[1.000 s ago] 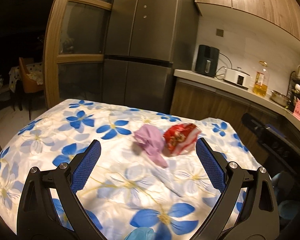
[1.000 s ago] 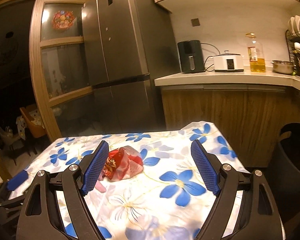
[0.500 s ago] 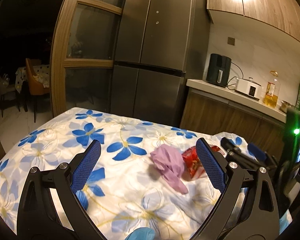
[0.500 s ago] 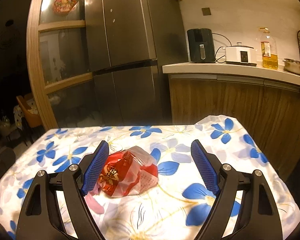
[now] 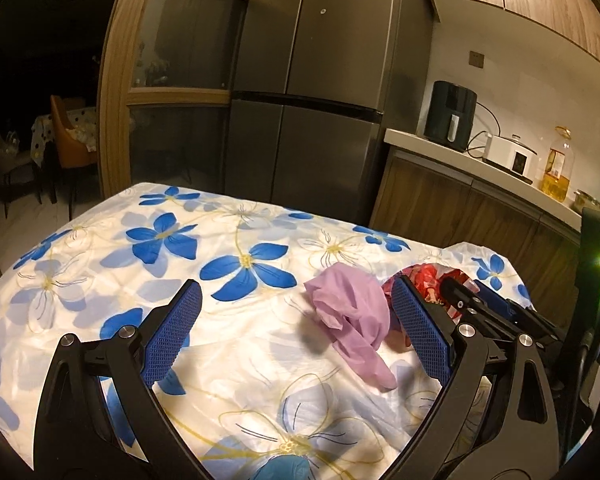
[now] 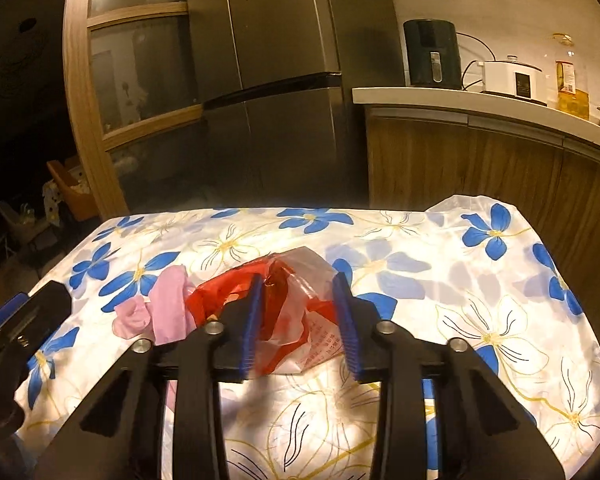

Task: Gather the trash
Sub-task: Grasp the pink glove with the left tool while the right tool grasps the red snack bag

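Note:
A crumpled red and clear plastic wrapper (image 6: 296, 312) lies on the flowered tablecloth (image 6: 480, 300). My right gripper (image 6: 300, 320) has its jaws narrowed around the wrapper, pads on both sides of it. A crumpled pink glove (image 5: 352, 320) lies just left of the wrapper; it also shows in the right wrist view (image 6: 160, 312). My left gripper (image 5: 296, 332) is wide open above the cloth, the glove inside its span near the right finger. The wrapper (image 5: 432, 280) and right gripper show behind that finger.
A dark fridge (image 5: 308, 92) and wooden glass door stand behind the table. A counter (image 6: 480, 100) at the right carries an air fryer (image 6: 432, 54), a rice cooker and an oil bottle. The table's right edge drops off near the cabinets.
My right gripper moved forward over the wrapper and narrowed its jaws around it. My left gripper swung left and closer, so the glove sits near its right finger.

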Demonstrator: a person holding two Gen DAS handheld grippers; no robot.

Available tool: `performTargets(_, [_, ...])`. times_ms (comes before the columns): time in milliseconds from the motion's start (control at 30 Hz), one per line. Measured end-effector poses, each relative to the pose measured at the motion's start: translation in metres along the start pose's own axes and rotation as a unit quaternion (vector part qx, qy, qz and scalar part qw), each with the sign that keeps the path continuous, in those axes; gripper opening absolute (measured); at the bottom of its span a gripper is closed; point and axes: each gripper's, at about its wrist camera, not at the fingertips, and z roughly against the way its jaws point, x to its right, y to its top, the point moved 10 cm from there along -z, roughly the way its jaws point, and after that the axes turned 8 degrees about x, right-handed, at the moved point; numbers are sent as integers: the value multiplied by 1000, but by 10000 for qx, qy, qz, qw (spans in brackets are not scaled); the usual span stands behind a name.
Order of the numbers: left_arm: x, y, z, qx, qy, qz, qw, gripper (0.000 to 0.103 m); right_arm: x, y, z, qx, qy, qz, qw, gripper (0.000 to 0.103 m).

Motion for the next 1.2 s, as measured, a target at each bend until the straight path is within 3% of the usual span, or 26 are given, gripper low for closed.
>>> performTargets(167, [6,-4,-8,-102,3,33,9999,94,11,4,9,110,-22,-323,9994,20])
performTargets(467, [34,-14,-37,-288,-91,90,9995,93,55,7,66,636,-442,-866,9932,19])
performTargets(667, [40,-31,-57,-649,-110,58,9978,72,69,-5,84,620,-434,-1169,9903,19])
performTargets(967, [42,-40,-63,-831,-330,175,9958,41,56,-2,98,677,-382,-948,9925,19])
performTargets(1200, [41,-47,-64,-1025,-702,503,9910,13,58,2,120,757,-422,-889,9923,19])
